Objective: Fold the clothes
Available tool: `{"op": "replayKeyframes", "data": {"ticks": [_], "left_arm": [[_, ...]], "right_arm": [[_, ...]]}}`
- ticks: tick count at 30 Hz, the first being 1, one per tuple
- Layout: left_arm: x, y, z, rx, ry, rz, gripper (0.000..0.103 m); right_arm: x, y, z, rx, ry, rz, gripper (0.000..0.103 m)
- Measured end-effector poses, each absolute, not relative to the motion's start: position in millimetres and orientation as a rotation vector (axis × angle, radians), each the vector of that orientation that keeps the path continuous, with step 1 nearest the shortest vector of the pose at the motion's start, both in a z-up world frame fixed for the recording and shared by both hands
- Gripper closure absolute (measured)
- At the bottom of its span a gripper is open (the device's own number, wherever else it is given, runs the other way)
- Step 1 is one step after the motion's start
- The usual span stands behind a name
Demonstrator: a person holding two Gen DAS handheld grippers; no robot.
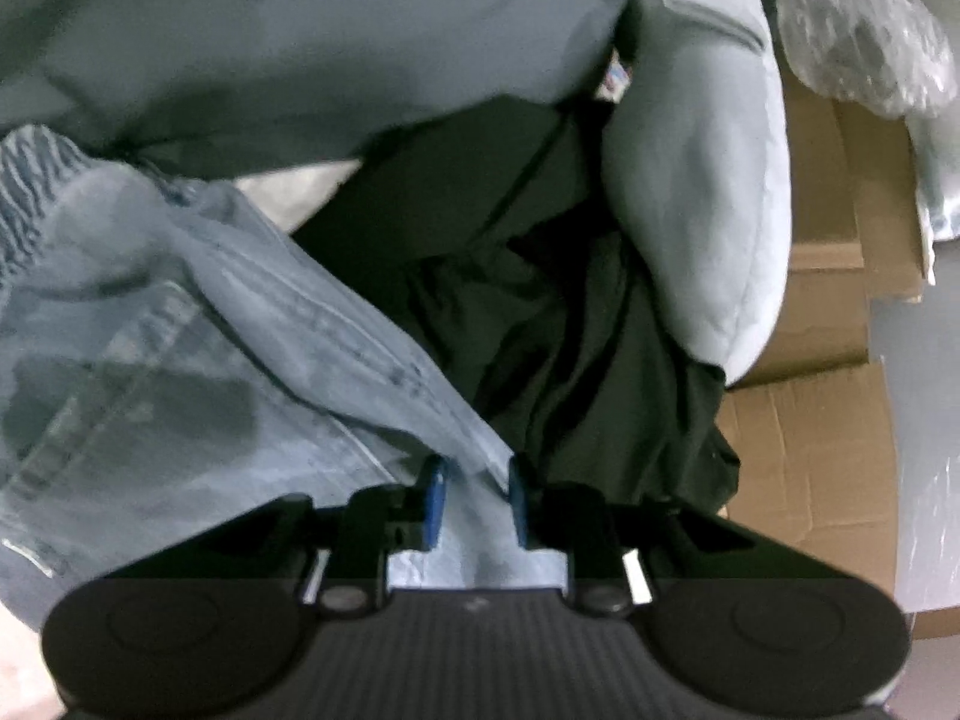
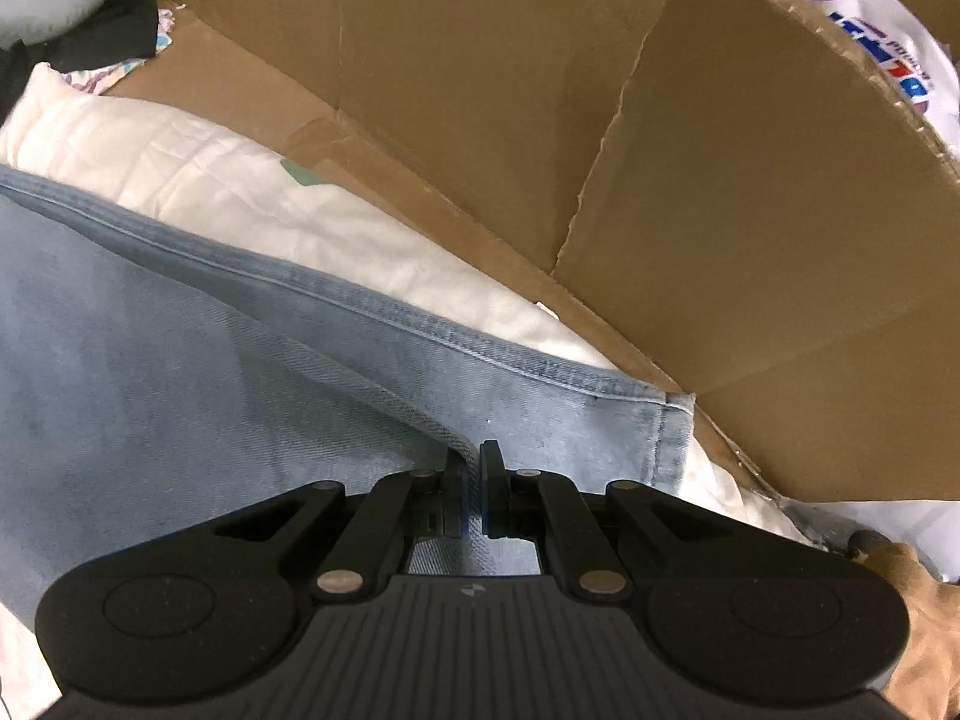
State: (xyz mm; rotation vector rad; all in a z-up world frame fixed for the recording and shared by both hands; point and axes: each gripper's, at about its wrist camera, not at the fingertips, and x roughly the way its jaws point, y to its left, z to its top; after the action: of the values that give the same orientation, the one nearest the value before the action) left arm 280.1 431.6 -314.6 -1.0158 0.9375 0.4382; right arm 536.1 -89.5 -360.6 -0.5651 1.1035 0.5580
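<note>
Light blue jeans lie crumpled across the left of the left wrist view, the elastic waistband at the far left. A strip of that denim runs between the blue pads of my left gripper, whose jaws stand apart without pinching it. In the right wrist view the jeans lie flat over a cream cloth. My right gripper is shut on a folded seam edge of the denim near the leg hem.
A black garment and a grey-blue padded garment lie beyond the left gripper. Brown cardboard box walls and flaps rise to the right. A clear plastic bag and a printed white-purple bag sit at the edges.
</note>
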Motion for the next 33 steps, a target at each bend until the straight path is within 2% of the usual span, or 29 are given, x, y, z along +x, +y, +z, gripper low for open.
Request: {"op": "replayKeyframes", "data": {"ticks": [4,15,20,23,24,25,26,27,28,29,31,33], "left_arm": [[284,426,-313,-0.986,0.936,0.446,0.093],[279,430,-295,-0.970,0.872,0.436,0.096],[297,430,-314,-0.963,0.911,0.469,0.094],[306,427,-321,-0.939,0.928,0.475,0.087],[307,425,-321,-0.932,0.930,0.476,0.081],[308,422,-319,-0.922,0.934,0.465,0.070],[309,419,-316,-0.903,0.938,0.447,0.064],[311,415,-312,-0.882,0.942,0.429,0.052],[311,412,-307,-0.865,0.941,0.414,0.046],[311,408,-303,-0.849,0.939,0.400,0.045],[310,401,-295,-0.834,0.933,0.365,0.044],[308,393,-287,-0.809,0.935,0.335,0.043]], "right_arm": [[538,-90,-361,-0.559,1.095,0.564,0.102],[545,-90,-339,-0.543,1.033,0.555,0.102],[564,-81,-360,-0.558,1.079,0.533,0.102],[572,-72,-381,-0.580,1.099,0.515,0.101],[573,-70,-385,-0.588,1.109,0.500,0.100],[574,-68,-389,-0.596,1.120,0.485,0.092],[575,-66,-393,-0.603,1.130,0.471,0.085],[574,-66,-390,-0.595,1.129,0.460,0.081],[574,-68,-385,-0.582,1.123,0.451,0.074],[573,-69,-378,-0.563,1.115,0.448,0.064],[569,-76,-361,-0.512,1.096,0.459,0.056],[564,-84,-342,-0.477,1.078,0.463,0.056]]}}
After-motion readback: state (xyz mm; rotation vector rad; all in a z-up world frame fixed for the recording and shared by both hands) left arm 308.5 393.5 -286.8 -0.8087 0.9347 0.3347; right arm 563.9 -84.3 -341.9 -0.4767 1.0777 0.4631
